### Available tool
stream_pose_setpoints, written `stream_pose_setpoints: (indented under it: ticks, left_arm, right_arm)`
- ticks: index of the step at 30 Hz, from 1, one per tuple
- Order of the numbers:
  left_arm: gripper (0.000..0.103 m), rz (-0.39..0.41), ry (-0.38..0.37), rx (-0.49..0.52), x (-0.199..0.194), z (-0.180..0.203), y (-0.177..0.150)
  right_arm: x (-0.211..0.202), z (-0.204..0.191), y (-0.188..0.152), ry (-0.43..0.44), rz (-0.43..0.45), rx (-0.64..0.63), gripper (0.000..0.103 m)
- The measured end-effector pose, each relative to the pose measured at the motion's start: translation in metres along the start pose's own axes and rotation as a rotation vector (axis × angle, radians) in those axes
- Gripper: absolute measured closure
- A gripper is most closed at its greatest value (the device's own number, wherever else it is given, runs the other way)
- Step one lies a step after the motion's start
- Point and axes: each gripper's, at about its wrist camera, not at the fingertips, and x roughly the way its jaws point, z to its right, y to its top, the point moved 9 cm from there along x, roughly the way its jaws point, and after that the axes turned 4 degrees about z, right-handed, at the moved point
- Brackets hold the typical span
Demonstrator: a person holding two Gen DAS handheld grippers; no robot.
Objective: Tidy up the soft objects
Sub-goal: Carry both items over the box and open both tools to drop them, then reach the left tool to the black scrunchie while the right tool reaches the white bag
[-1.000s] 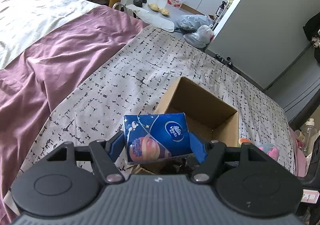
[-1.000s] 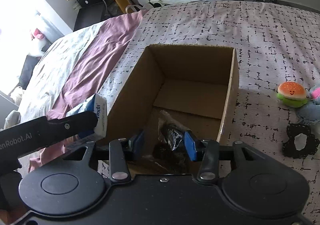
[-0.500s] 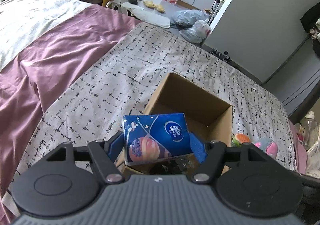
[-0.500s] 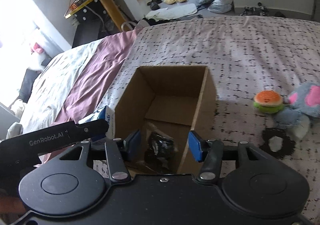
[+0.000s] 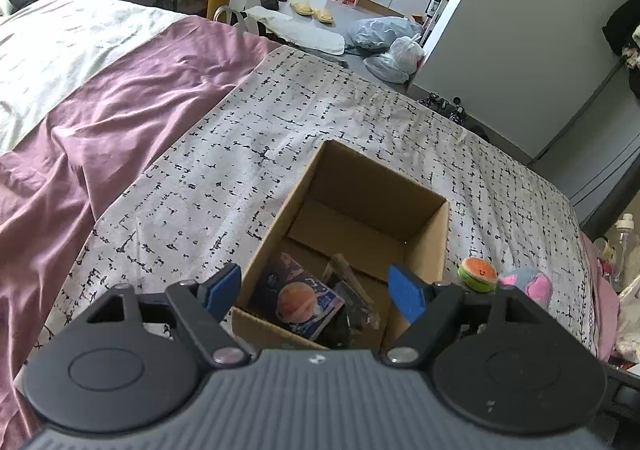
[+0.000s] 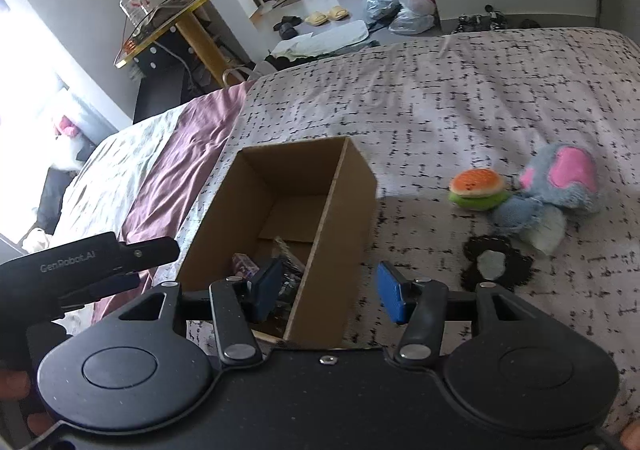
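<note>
**Tissue pack in the box, plush toys next**

Left wrist view: the left gripper (image 5: 316,286) hangs with its jaws spread wide and nothing between them, directly above the near end of the cardboard box (image 5: 428,242). The tissue pack (image 5: 300,300) lies inside, just below the fingers, beside a dark crinkly wrapper (image 5: 352,310). Ahead and right of the gripper, the burger plush (image 5: 477,274) sits outside the box on the bedspread (image 5: 240,170).

Right wrist view: the right gripper (image 6: 325,292) is also open and empty, straddling the box's right wall. Forward and to its right lie the burger plush, a blue-and-pink plush (image 6: 556,186) touching it, and a black lacy item (image 6: 496,266) nearer.

Judging by this, one drop-off is done; the next move calls for the right gripper to reach forward-right and close on a plush.
</note>
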Motion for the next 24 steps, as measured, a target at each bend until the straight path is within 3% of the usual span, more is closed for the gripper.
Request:
stream_pose_setpoints:
  ticks: [9, 17, 24]
  left_arm:
    - [0.023, 0.026, 0.002, 0.053, -0.015, 0.031, -0.014]
    - [0.005, 0.035, -0.007, 0.093, -0.024, 0.067, -0.022]
    - [0.003, 0.046, -0.018, 0.132, -0.026, 0.1, -0.029]
  right_arm:
    - [-0.026, 0.035, 0.003, -0.007, 0.037, 0.014, 0.04]
    - [-0.051, 0.064, 0.015, -0.013, 0.1, 0.016, 0.011]
    - [-0.064, 0.096, 0.025, -0.01, 0.139, 0.069, 0.01]
